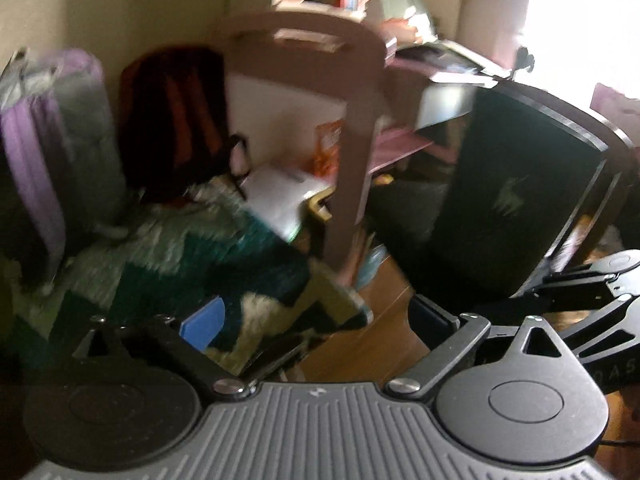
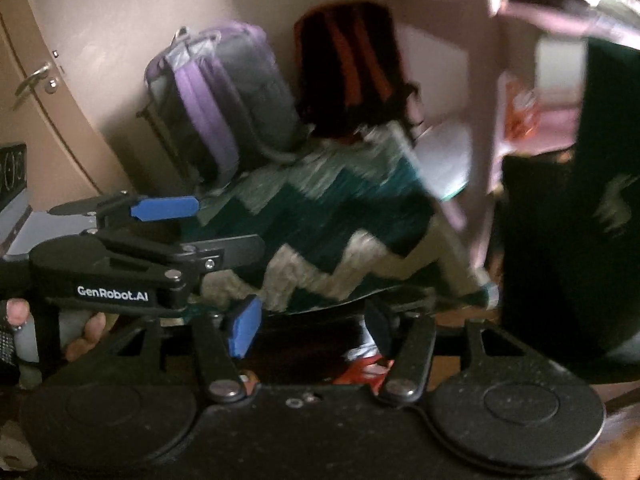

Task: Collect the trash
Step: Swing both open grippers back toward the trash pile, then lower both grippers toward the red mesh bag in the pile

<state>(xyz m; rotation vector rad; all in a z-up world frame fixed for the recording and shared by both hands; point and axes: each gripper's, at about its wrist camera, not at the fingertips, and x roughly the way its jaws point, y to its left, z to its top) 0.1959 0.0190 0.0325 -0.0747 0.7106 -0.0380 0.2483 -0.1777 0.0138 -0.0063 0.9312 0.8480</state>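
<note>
Both views are blurred. My left gripper [image 1: 316,316] is open wide over the edge of a shaggy rug [image 1: 224,264] and bare wooden floor, with nothing between its blue pad [image 1: 202,322] and dark pad. In the right wrist view it shows at the left [image 2: 208,226], held by a hand [image 2: 86,336]. My right gripper [image 2: 312,320] is open low over the rug's near edge. A crumpled red and white wrapper [image 2: 366,366] lies just below its fingers, by the right one; no pad presses on it. An orange packet [image 1: 328,144] and white paper [image 1: 276,192] sit under the pink desk.
A purple and grey suitcase [image 2: 216,100] and a dark backpack with orange stripes [image 2: 348,64] stand against the wall behind the rug. The pink desk frame [image 1: 356,152] rises at centre. A dark green cloth with a horse logo [image 1: 512,200] hangs at the right. A door [image 2: 36,80] is far left.
</note>
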